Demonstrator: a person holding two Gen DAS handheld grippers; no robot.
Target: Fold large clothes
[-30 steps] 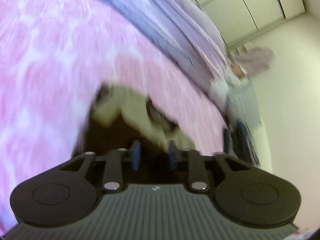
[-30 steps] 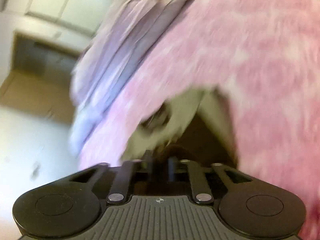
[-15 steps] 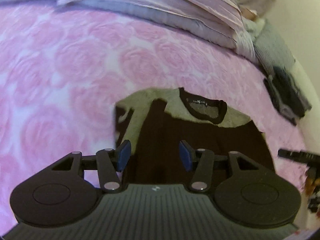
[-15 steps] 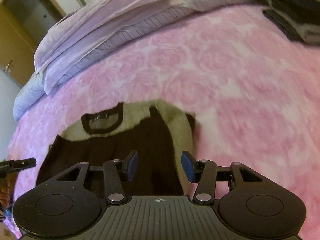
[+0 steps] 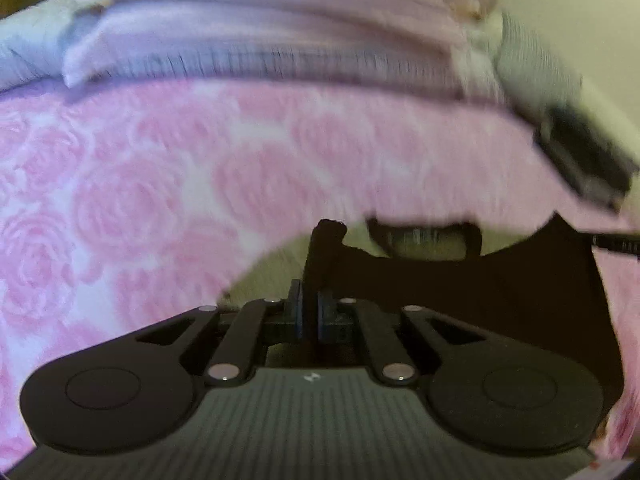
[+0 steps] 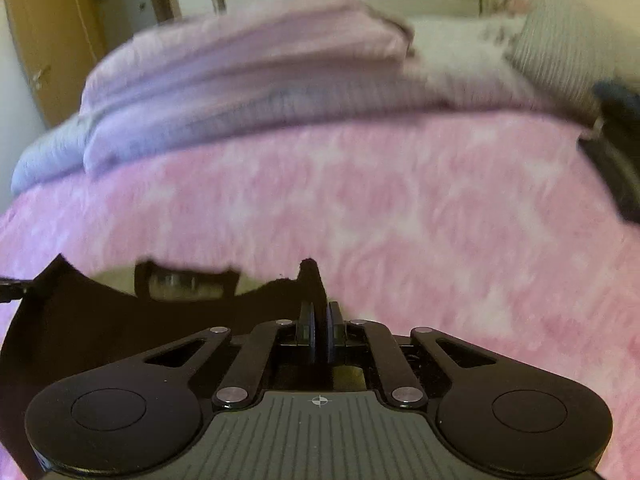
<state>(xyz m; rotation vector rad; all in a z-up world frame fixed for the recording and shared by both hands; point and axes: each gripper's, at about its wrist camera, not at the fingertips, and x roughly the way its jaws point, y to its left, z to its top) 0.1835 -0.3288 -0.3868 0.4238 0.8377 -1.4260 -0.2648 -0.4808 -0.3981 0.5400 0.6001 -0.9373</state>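
Observation:
A dark brown top [image 5: 500,292] with cream shoulders and a dark collar [image 5: 424,236] lies flat on a pink rose-patterned blanket [image 5: 160,184]. My left gripper [image 5: 310,312] is shut on a pinched ridge of its brown cloth by the left shoulder; the ridge stands up between the blue pads. In the right wrist view the same top [image 6: 100,332] spreads to the left, collar [image 6: 188,280] behind. My right gripper [image 6: 320,328] is shut on a raised fold of brown cloth at the top's right side. The picture is blurred.
Folded lilac bedding [image 5: 260,40] lies across the back of the bed. A dark stack of clothes [image 5: 584,160] sits at the blanket's right edge, also in the right wrist view as dark clothes [image 6: 616,168]. A striped pillow [image 6: 560,52] and wooden doors [image 6: 52,40] stand behind.
Both grippers rolled level and dropped onto the top. Their jaws, open half a second ago, have closed on brown cloth and pinched it up into ridges.

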